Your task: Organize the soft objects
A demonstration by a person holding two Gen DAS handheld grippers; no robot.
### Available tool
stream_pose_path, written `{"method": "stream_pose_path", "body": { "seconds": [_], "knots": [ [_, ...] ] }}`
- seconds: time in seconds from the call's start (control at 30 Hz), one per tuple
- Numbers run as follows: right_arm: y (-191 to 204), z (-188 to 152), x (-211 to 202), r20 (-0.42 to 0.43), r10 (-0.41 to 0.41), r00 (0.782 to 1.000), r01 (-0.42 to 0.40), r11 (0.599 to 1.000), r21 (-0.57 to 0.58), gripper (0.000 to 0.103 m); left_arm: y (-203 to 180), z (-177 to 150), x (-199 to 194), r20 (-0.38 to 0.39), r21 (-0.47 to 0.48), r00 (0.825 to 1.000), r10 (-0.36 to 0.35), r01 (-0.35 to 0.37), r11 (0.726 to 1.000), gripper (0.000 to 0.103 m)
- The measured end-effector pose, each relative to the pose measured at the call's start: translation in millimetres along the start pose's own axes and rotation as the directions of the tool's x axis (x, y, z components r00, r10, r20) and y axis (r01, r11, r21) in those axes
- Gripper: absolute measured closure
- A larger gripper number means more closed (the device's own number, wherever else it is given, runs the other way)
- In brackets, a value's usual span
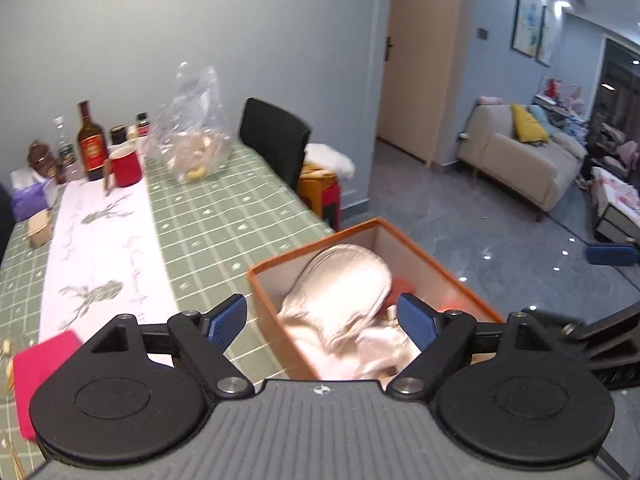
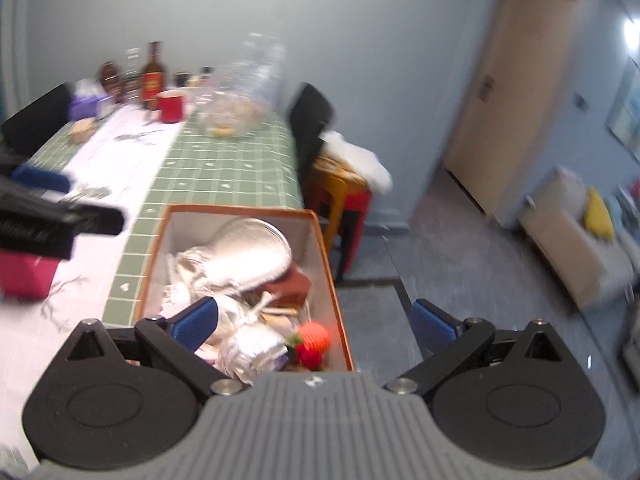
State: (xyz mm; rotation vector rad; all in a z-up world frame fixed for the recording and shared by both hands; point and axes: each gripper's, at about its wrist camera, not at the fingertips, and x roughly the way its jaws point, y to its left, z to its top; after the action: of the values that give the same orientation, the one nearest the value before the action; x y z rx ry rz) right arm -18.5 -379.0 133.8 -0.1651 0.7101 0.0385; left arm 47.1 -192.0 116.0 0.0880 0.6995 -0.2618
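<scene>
An orange-rimmed box sits at the table's right edge. It holds pale satin pouches, a silvery bundle, a brown cloth and an orange and red knitted toy. My left gripper is open and empty above the box's near end. My right gripper is open and empty above the box, its right finger past the box's right wall. A pink soft object lies on the table to the left.
The table has a green checked cloth with a white runner. At the far end stand bottles, a red mug and a clear plastic bag. A black chair and stacked stools stand to the right.
</scene>
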Motion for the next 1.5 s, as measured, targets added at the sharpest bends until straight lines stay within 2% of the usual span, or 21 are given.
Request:
{"method": "stream_pose_path", "body": {
  "seconds": [0.1, 0.3, 0.43, 0.63, 0.77, 0.93, 1.5],
  "knots": [
    [-2.6, -18.3, 5.8, 0.015, 0.011, 1.000, -0.012, 0.995, 0.101, 0.003, -4.7, -14.9, 1.7, -0.009, 0.004, 0.999, 0.053, -0.053, 0.999, 0.004],
    [-3.4, -50.6, 24.5, -0.014, 0.006, 1.000, -0.002, 0.969, 0.246, 0.003, -12.4, -43.0, 11.2, -0.047, -0.033, 0.999, 0.007, -0.008, 0.999, 0.004],
    [-1.7, -60.6, 33.6, -0.035, -0.001, 0.999, 0.011, 0.955, 0.295, 0.003, -22.2, -58.0, 19.2, -0.081, -0.001, 0.997, 0.019, -0.020, 1.000, 0.004],
    [13.0, -72.7, 41.3, -0.059, -0.033, 0.998, 0.048, 0.960, 0.276, 0.003, -24.9, -76.2, 22.9, -0.104, -0.014, 0.995, 0.012, -0.013, 1.000, 0.004],
    [20.9, -77.1, 48.2, -0.088, -0.032, 0.996, 0.053, 0.968, 0.247, 0.003, -26.5, -86.4, 28.9, -0.139, -0.015, 0.989, 0.053, -0.055, 0.998, 0.004],
    [25.5, -79.9, 55.1, -0.111, -0.044, 0.993, 0.068, 0.974, 0.216, 0.003, -20.1, -94.0, 34.9, -0.180, -0.056, 0.983, 0.031, -0.042, 0.998, 0.004],
    [25.7, -83.2, 55.6, -0.124, -0.043, 0.991, 0.070, 0.973, 0.222, 0.003, -21.6, -92.6, 30.1, -0.176, -0.050, 0.984, 0.040, -0.050, 0.997, 0.004]
  ]
}}
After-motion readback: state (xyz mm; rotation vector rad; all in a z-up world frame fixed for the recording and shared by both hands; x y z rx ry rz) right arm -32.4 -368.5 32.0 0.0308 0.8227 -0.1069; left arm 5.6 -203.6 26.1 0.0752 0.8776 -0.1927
